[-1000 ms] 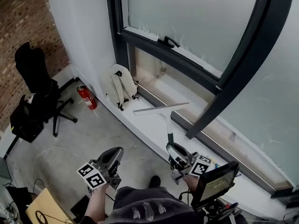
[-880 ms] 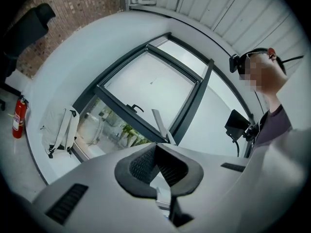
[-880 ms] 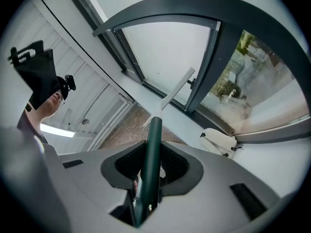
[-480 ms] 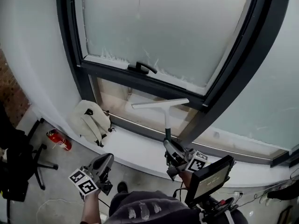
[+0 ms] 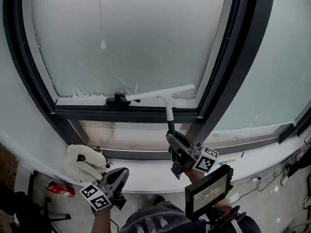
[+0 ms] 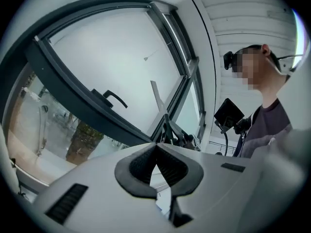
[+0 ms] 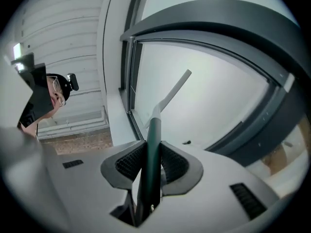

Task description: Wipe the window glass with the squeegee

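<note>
Squeegee handle sits clamped in the right gripper, blade above it at frame centre. Left gripper, lower left, is closed on nothing.

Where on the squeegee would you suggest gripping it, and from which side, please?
Grip the squeegee by its dark green handle, coming from below with the jaws across the round shaft, as the right gripper is shut on it now. That leaves the long thin blade on top free to meet the window glass.
</note>
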Demonstrator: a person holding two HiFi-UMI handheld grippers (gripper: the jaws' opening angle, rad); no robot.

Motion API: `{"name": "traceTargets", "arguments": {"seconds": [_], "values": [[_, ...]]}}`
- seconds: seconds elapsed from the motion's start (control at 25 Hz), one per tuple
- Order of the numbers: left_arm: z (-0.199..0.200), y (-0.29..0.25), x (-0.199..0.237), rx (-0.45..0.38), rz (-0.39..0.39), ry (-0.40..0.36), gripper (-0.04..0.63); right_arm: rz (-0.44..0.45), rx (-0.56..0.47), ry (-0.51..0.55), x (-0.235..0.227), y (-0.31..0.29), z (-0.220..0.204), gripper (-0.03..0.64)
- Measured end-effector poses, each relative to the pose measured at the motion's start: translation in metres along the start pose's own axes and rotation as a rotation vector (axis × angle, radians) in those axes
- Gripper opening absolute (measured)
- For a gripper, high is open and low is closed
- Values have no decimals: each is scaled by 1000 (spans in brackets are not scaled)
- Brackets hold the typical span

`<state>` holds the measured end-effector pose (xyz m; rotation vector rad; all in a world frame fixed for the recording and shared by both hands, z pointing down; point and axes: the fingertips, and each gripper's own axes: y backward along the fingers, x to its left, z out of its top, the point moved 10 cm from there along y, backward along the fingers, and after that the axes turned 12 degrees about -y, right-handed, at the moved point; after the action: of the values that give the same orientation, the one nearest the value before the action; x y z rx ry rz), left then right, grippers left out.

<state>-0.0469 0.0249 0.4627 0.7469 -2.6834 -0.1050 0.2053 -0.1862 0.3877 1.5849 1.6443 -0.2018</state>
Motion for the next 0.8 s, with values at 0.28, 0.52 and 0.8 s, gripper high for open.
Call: {"name": "traceTargets", "arguments": {"seconds": [0.28, 0.52, 0.8], "values": [[27, -68, 22, 26, -81, -42, 5, 106, -70, 203, -2, -59, 94, 99], [39, -96, 46, 29, -159, -33, 5, 125, -121, 332, 1, -104, 141, 100], [77, -113, 94, 52, -329, -118, 5, 141, -246, 363, 19, -152, 192, 99]]}}
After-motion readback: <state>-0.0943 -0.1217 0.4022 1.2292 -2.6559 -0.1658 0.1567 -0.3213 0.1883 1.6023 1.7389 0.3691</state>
